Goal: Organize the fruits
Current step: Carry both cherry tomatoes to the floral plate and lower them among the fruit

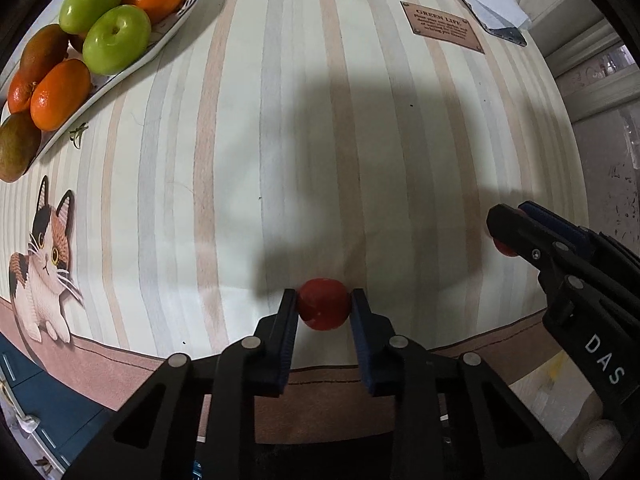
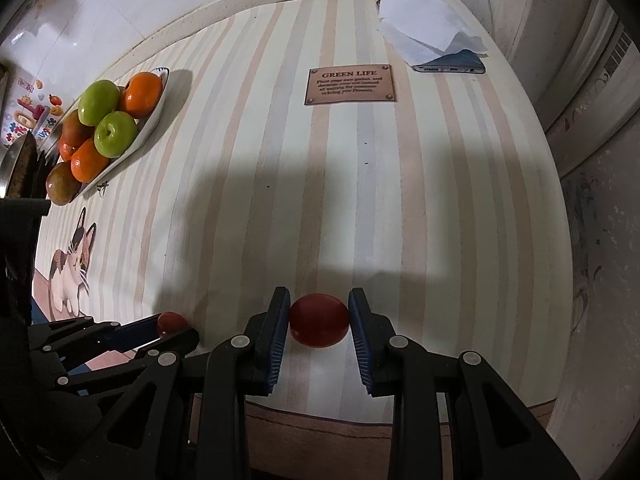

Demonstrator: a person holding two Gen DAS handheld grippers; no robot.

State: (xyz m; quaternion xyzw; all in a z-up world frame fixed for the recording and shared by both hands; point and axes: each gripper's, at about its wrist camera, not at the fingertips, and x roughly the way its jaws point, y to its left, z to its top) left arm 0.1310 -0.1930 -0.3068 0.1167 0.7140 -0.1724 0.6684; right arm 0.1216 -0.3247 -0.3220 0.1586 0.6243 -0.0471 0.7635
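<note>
Left tool (image 1: 323, 305): jaws closed on a small round red fruit (image 1: 323, 304), pads pressing both its sides, fruit sitting low over the striped cloth-covered bench (image 1: 280, 140) near its front edge. Right tool (image 2: 319, 320): same story, jaws clamped on a second, slightly larger round red fruit (image 2: 319, 321), also near the front edge. From the left wrist view the right tool comes in from the right, its fruit only a red sliver behind the finger. From the right wrist view the left tool sits at lower left with its fruit poking out between the fingertips. The two tools are side by side, apart, not touching. White oblong plate (image 1: 168, 36) at far left of the bench, well apart from both tools, piled with two green apples (image 1: 116, 44), several orange mandarins (image 1: 60, 94) and a few brownish-green fruits (image 1: 16, 152). Calico cat print (image 1: 42, 264) on the cloth just in front of the plate. Brown "GREEN LIFE" printed plaque (image 2: 350, 85) mid-back of the cloth. Back right corner: a dark phone (image 2: 452, 65) with crumpled white paper (image 2: 424, 24) lying on it.
</note>
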